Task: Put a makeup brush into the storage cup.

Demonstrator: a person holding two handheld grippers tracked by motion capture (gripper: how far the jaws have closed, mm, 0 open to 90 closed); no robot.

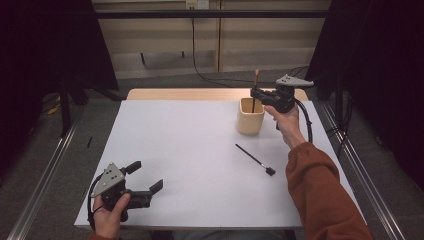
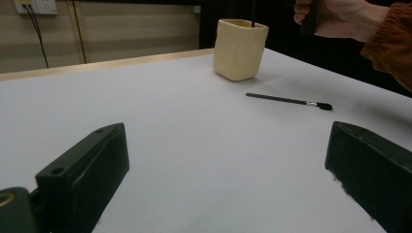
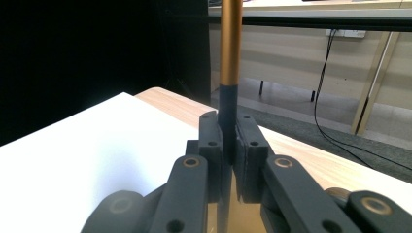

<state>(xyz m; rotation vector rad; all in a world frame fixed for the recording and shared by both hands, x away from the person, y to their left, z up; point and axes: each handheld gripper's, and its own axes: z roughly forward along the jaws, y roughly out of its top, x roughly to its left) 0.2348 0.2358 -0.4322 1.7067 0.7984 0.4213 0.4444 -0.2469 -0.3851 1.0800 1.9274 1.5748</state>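
A lab-like recording bay: black curtains [image 1: 45, 45], metal frame rails [image 1: 45, 175], a white-topped table [image 1: 190, 150], trailing wall cables [image 1: 200, 70].

High view overhead, claw views low, sharing table [image 1: 200, 165]

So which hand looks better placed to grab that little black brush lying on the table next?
Probably the left. The left gripper is open and free, while the right gripper is shut on a gold-handled brush over the cream cup. The black brush does lie nearer the right, though.

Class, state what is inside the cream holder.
A brush stands upright in the cream holder, gripped by the right tongs. Its lower end is hidden by the wall.
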